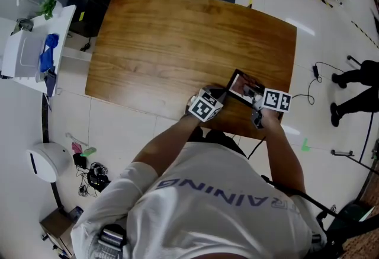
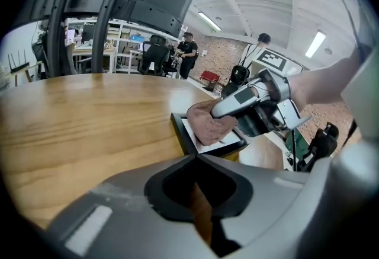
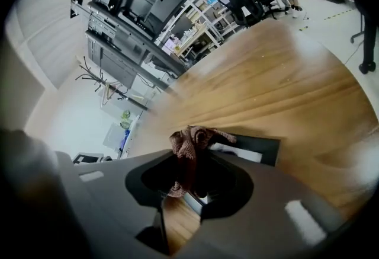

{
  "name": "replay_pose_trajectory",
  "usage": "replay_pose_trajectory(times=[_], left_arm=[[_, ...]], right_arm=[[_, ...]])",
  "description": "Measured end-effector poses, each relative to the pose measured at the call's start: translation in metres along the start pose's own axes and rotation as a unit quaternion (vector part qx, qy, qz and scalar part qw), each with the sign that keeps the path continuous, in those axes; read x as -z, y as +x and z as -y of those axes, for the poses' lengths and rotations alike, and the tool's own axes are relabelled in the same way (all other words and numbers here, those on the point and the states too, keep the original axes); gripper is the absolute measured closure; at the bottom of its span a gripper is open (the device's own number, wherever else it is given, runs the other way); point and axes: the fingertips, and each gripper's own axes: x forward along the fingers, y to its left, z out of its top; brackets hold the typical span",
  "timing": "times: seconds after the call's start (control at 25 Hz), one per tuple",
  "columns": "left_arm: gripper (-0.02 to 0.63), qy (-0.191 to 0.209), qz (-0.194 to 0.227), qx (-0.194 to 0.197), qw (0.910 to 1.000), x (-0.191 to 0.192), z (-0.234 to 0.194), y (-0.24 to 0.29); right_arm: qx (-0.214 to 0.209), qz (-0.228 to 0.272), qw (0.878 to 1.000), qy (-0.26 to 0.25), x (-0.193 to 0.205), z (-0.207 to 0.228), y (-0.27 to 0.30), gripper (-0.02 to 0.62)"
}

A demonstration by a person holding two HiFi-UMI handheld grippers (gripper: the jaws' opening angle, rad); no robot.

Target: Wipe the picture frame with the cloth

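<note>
Frame (image 1: 246, 89) lies on wooden table (image 1: 177, 44).

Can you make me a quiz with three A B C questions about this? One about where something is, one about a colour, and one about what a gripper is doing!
1. Where on the table is the picture frame?
A. In the middle
B. By the edge nearest the person
C. At the far edge

2. What colour is the picture frame's border?
A. Black
B. White
C. Red

3. What is the right gripper doing?
A. Open and empty
B. Shut on the cloth
C. Shut on a pen

Answers:
1 B: the head view shows it at the near right edge.
2 A: the left gripper view shows a black border.
3 B: the right gripper view shows the cloth pinched between its jaws.
</note>
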Motion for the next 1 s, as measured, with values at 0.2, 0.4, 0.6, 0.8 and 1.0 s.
replay_pose_trajectory(times=[0.2,0.4,0.6,0.8,1.0], left_arm=[[0.598,0.000,0.000,0.002,1.0000,0.001,-0.002,0.000],[0.598,0.003,0.001,-0.001,1.0000,0.001,-0.003,-0.001],[0.598,0.004,0.001,-0.003,1.0000,0.001,-0.004,0.000],[0.598,-0.001,-0.001,0.001,1.0000,0.001,-0.004,-0.001],[0.598,-0.012,0.002,0.011,0.9999,0.000,-0.003,-0.003]], right_arm=[[0.014,0.019,1.000,0.017,0.001,0.016,-0.022,0.479],[0.066,0.018,0.998,-0.016,0.008,0.039,-0.058,0.479],[0.076,0.026,0.997,-0.007,0.008,0.052,-0.068,0.477],[0.073,0.025,0.996,-0.037,-0.003,0.054,-0.062,0.477],[0.055,0.000,0.995,-0.082,-0.007,0.053,-0.051,0.477]])
